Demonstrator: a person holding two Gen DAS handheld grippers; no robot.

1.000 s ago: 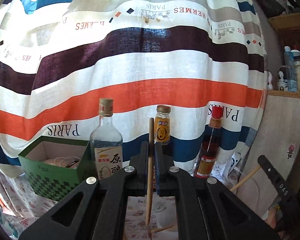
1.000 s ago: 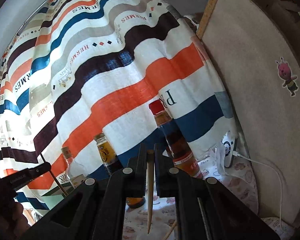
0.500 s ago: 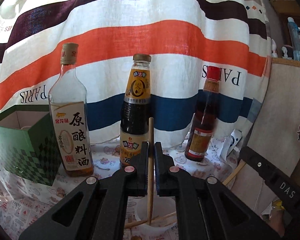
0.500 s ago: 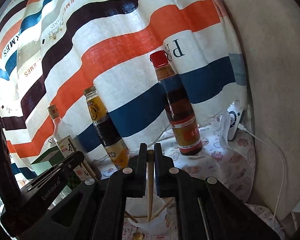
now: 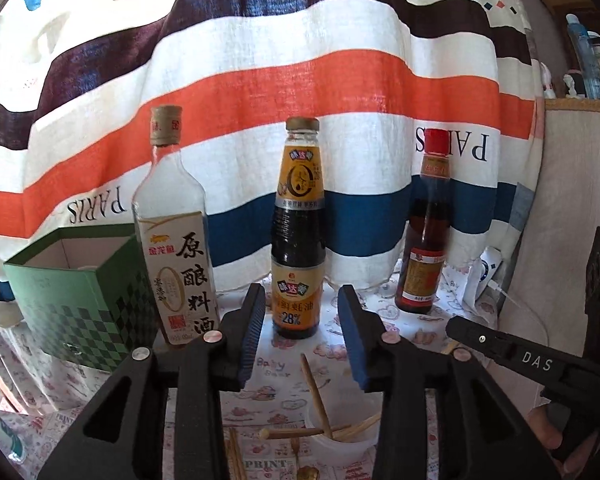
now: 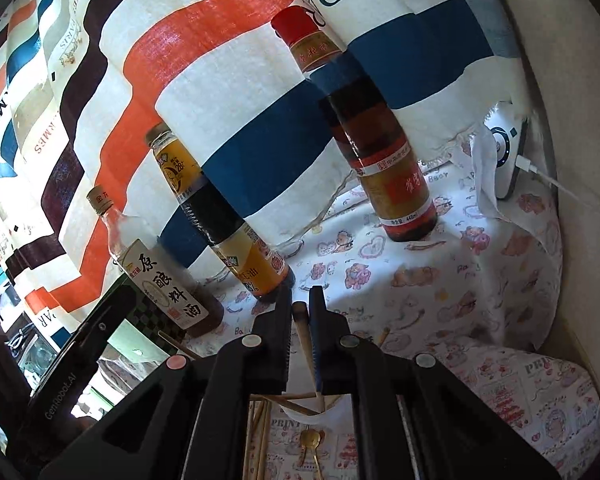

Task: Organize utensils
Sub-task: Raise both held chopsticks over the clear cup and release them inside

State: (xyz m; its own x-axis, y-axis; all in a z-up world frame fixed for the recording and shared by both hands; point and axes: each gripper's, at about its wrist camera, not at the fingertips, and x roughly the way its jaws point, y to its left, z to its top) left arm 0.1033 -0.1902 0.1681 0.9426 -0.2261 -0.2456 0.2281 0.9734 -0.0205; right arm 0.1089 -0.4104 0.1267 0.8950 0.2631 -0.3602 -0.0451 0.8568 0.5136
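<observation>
In the left wrist view my left gripper [image 5: 301,298] has its jaws apart and opening, with nothing between the pads. Below it a wooden chopstick [image 5: 315,394] leans free in a small white cup [image 5: 342,446] that holds a few more sticks. My right gripper [image 6: 301,300] is shut on another chopstick [image 6: 303,334], whose lower end reaches into the same cup [image 6: 300,414]. Loose chopsticks [image 6: 256,440] and a gold spoon [image 6: 310,442] lie on the cloth beside the cup. The right gripper's finger [image 5: 500,346] comes in from the right, close to the cup.
Three bottles stand behind the cup: a clear cooking wine bottle [image 5: 172,240], a dark oyster sauce bottle [image 5: 298,240] and a red-capped bottle [image 5: 424,232]. A green checked box [image 5: 80,296] is at the left. A white device [image 6: 508,152] with a cable leans on a board at the right.
My left jaws have opened and let go of their chopstick, which now leans in the cup. Both grippers have come lower over the table. The right one still grips its chopstick.
</observation>
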